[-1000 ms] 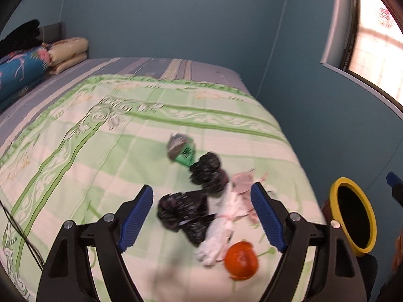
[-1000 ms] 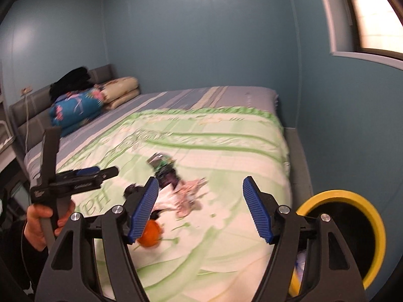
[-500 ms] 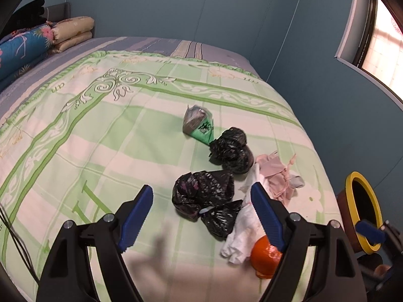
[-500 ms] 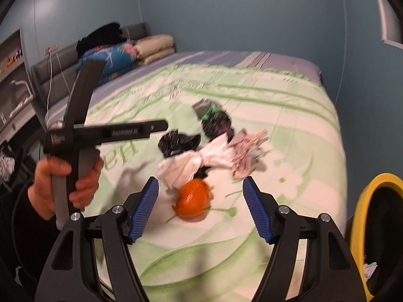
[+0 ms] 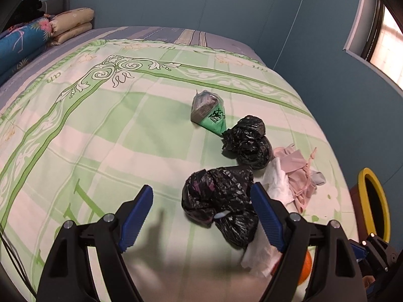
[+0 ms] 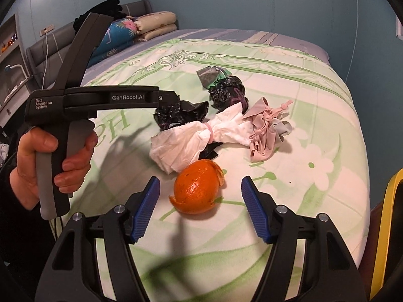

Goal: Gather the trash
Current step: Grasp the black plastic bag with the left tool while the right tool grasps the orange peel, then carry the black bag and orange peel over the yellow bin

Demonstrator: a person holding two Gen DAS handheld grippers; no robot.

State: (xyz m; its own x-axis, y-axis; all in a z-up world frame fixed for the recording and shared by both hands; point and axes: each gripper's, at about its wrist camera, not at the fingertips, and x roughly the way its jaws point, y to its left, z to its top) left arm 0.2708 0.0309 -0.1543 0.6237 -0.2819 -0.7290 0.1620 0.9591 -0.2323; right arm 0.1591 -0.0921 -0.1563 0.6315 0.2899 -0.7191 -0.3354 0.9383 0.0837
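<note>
Right wrist view: right gripper (image 6: 200, 210) lined up on orange peel (image 6: 197, 187), jaws just closing in a little but not touching, peel sitting between the blue pads, slightly nearer the left one. Advice: drop lower, centre the peel, squeeze gently since the hollow shell will likely crush or slip; avoid pinching the bedspread (image 6: 314, 176). Left wrist view: left gripper (image 5: 202, 217) wide open, empty, hanging over black bag (image 5: 221, 201); bag off-centre, against the right pad's side, left pad over bare cover. Shift right before closing. White tissue wad (image 6: 191, 138), pink cloth (image 6: 267, 125), second black bag (image 5: 248, 141), green wrapper (image 5: 209, 112) all clustered on bed. Yellow-rimmed bin (image 5: 375, 203) beside bed, well apart from peel.
</note>
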